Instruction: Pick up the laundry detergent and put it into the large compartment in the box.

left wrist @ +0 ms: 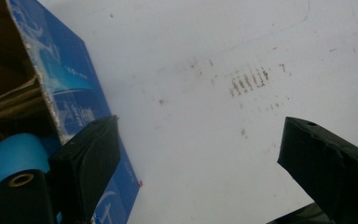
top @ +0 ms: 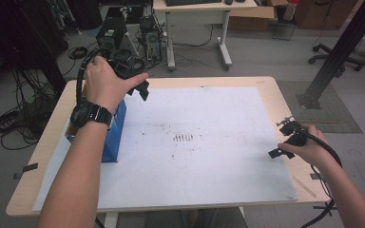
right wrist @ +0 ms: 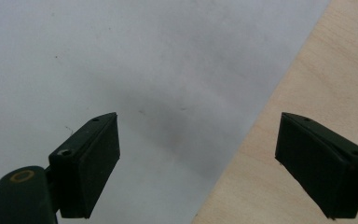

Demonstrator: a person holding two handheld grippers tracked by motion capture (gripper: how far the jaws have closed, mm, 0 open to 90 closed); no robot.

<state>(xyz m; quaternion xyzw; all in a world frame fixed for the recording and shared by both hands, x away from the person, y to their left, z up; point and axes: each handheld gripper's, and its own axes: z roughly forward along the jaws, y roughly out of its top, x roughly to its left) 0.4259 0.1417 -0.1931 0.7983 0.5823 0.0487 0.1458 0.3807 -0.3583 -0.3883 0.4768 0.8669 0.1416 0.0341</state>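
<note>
Hovering at 9 o'clock of the table (top: 266, 90): left gripper (top: 140, 88), jaws spread wide, nothing between them, sitting just above and beside the open blue carton (top: 115, 137). Carton standing at 9 o'clock edge of the white sheet (top: 209, 161), top flaps open, brown inside showing in the left gripper view (left wrist: 9, 70). Light-blue rounded thing (left wrist: 14, 156) peeking inside the carton, partly hidden by the near jaw; exact kind hard telling.

Judging the step: reaching into the carton for that blue thing. Doing it well likely meaning shifting the gripper toward 9 o'clock until both jaws clear the cardboard rim, dropping straight in, avoiding snagging the flap, closing only once the pads bracket the thing.

Sitting mid-sheet: dark smudge marks (top: 184, 137), irrelevant.

Resting at 3 o'clock: right gripper (top: 278, 153), jaws also standing wide, holding nothing, looking down at the sheet's edge over bare wood (right wrist: 307, 116). Ready for bracing the carton should it be tipping or sliding.
</note>
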